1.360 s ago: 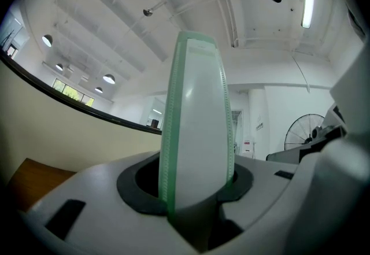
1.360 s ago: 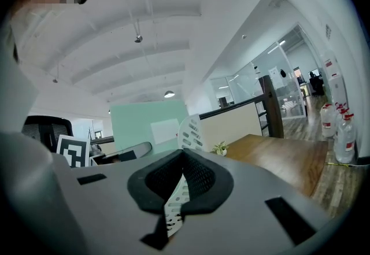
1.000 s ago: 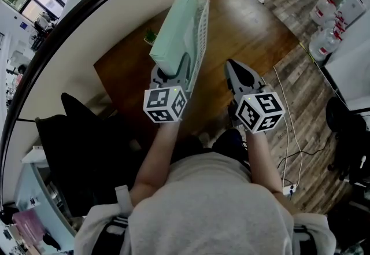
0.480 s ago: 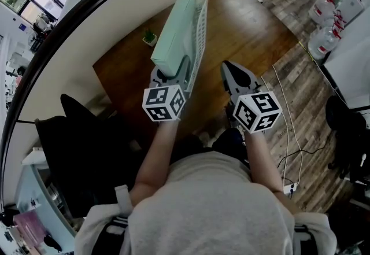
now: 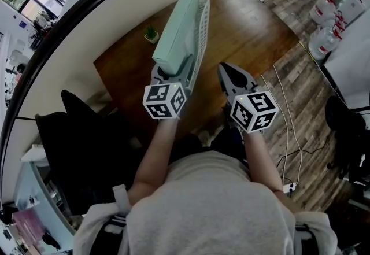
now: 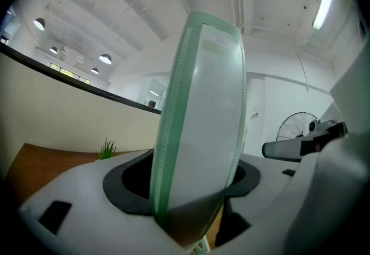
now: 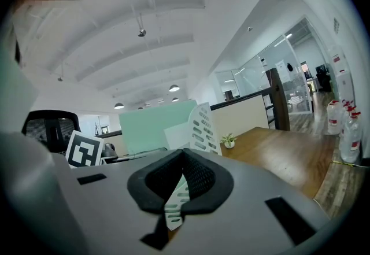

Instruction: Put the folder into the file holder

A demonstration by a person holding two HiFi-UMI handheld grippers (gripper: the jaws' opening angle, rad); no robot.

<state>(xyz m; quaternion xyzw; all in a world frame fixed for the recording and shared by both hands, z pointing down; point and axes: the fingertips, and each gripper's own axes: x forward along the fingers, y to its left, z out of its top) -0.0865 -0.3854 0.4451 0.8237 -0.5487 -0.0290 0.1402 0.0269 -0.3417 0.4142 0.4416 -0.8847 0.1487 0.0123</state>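
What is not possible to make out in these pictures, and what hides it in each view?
1. Head view: folder's near end, behind the left gripper, whose jaws have just been opening with the folder between them.
2. Head view: holder's floor and left wall, covered by the folder.
3. Left gripper view: the holder, nearly all behind the folder.
4. Right gripper view: folder's lower part, behind the right gripper.
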